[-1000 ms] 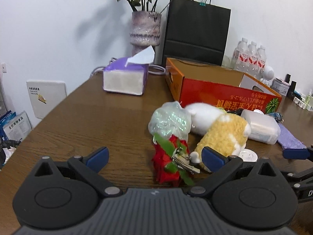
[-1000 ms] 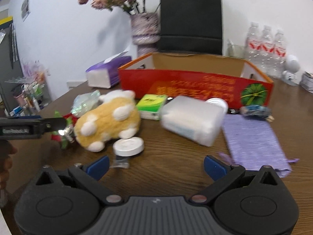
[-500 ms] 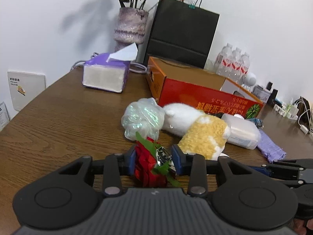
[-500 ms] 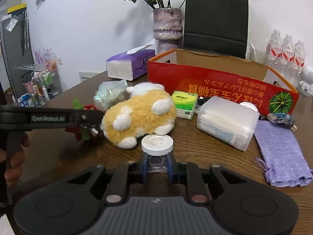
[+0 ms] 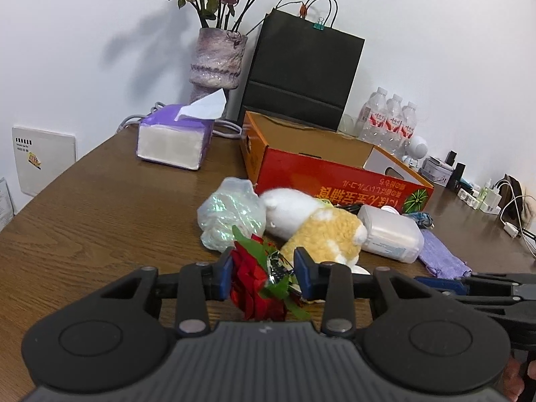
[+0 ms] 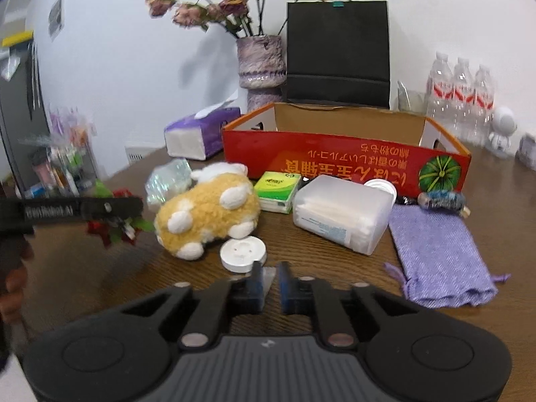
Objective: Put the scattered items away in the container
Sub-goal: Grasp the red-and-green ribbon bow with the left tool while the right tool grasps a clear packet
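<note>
Plush toy (image 6: 207, 214) before open box (image 6: 345, 164).

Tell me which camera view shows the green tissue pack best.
The right wrist view: the green tissue pack lies in plain sight between the plush toy and the clear plastic box. In the left wrist view the plush hides it.

bright even room light | soft flower shadow on wall (image 5: 134, 57) | fisheye bending at edges | right view's left side motion-blurred

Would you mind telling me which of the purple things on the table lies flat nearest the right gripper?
The purple cloth pouch, flat at the near right; the purple tissue box stands farther back, left of the red cardboard box.
</note>
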Demonstrator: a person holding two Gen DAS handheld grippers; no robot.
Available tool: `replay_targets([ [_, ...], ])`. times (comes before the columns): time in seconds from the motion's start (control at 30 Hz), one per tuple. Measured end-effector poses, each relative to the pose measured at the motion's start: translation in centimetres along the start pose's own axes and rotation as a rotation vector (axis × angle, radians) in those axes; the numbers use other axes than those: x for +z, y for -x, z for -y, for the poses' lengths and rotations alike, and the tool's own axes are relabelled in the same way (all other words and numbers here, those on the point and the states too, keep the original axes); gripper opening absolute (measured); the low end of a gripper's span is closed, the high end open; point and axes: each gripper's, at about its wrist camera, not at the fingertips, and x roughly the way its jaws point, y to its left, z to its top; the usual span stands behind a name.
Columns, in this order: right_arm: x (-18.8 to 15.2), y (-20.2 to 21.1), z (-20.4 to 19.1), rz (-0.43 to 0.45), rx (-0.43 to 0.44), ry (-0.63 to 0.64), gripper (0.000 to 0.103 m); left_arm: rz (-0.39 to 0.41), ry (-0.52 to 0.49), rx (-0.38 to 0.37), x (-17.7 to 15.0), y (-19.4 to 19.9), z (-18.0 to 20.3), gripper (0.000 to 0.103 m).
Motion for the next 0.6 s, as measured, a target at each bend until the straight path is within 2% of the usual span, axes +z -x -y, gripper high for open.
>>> replay_targets([
  [0.03,0.1,-0.3,-0.3,-0.005,0.008,0.010,0.037,-0.005,0.005,0.003,-0.1,-0.1,0.0,0.038],
  [0.07,0.2,-0.8,-0.7,-0.014,0.007,0.025,0.036,-0.010,0.010,0.006,-0.3,-0.1,0.0,0.038],
  [0.17,0.1,-2.5,-1.6,-0.088,-0.020,0.044,0.030,-0.020,0.018,0.019,-0.6,0.0,-0.4,0.038],
  [0.2,0.0,-2.7,-1.8,-0.092,-0.035,0.061,0.027,-0.021,0.019,0.021,-0.7,0.1,-0.5,0.038],
  [0.23,-0.1,-2.5,-2.1,-0.092,-0.057,0.084,0.020,-0.022,0.018,0.023,-0.7,0.3,-0.5,0.038],
  [0.3,-0.2,-1.9,-1.9,-0.097,-0.066,0.078,0.020,-0.016,0.015,0.022,-0.7,0.5,-0.4,0.038],
  [0.37,-0.3,-1.2,-1.2,-0.074,-0.062,0.054,0.013,-0.003,0.011,0.015,-0.4,0.7,-0.1,0.038],
  [0.6,0.5,1.4,0.8,0.017,-0.086,0.037,0.013,0.029,-0.020,-0.032,0.8,0.9,2.0,0.038],
])
